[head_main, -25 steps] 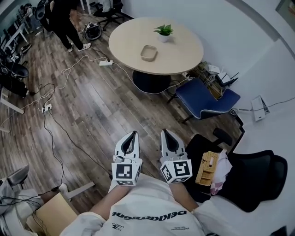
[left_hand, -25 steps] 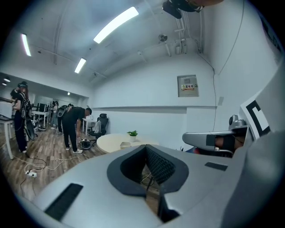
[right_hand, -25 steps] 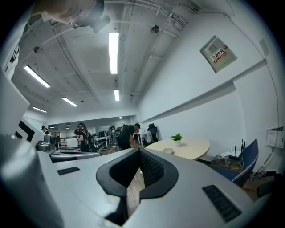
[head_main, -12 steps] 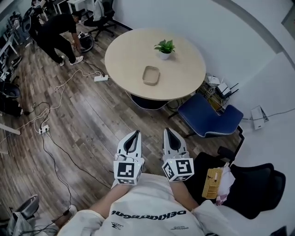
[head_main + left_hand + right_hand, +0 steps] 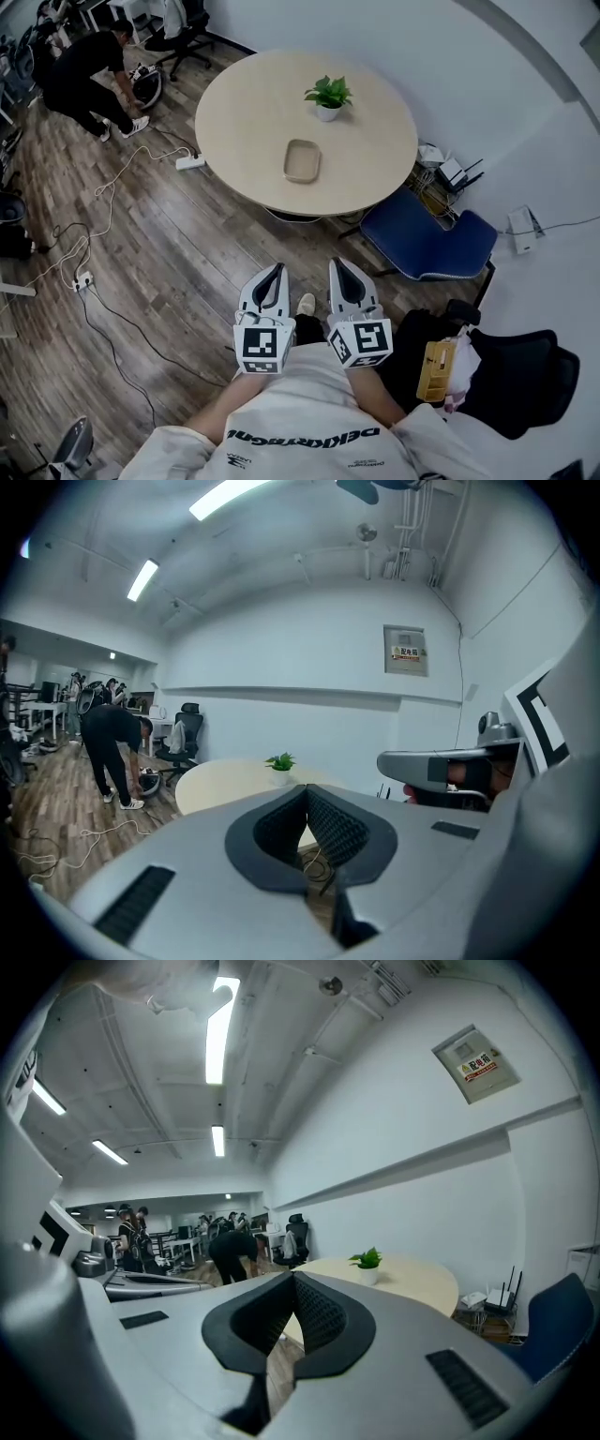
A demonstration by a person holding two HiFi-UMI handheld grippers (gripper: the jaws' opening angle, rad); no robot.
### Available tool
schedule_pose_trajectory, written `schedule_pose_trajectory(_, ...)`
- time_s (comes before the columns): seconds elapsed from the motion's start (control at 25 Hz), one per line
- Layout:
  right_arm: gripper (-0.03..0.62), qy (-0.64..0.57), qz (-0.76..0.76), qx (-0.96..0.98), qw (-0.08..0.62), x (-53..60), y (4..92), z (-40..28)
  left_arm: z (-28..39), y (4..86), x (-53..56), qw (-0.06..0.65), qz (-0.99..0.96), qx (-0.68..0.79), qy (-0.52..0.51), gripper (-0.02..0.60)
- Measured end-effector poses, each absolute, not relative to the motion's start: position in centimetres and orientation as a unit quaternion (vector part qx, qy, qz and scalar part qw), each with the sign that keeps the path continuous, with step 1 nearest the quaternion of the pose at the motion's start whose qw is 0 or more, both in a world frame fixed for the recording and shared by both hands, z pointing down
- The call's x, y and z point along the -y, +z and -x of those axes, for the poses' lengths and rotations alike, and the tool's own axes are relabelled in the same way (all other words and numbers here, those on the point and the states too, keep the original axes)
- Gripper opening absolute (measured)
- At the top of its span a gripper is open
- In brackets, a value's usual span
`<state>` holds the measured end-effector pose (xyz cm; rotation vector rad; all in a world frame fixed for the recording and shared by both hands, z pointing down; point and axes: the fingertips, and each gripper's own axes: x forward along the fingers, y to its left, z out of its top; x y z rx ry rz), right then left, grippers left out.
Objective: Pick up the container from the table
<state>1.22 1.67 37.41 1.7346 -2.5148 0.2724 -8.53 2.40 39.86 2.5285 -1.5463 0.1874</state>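
A shallow beige container lies near the middle of a round, light wooden table. Behind it stands a small potted plant, which also shows in the left gripper view and the right gripper view. My left gripper and right gripper are side by side above the wooden floor, well short of the table's near edge. Both point toward the table, shut, with nothing between their jaws. The container itself is hidden behind the jaws in both gripper views.
A blue chair stands at the table's right, a black office chair beside me at lower right. Cables and a power strip run over the floor on the left. A person bends over at the far left.
The table with the container has come nearer and lower in the head view as I walked toward it. Both grippers keep the same shut pose in front of me.
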Motion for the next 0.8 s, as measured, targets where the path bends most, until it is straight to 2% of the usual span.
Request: schedule_pose_trajectory(0.8, 0.032, 0.183, -0.553, 0.808, 0.088, 21.3, 44.8, -5.4, 4.3, 45.2, 20.5, 0.133, -0.836, 0.518, 0.122, 0.017)
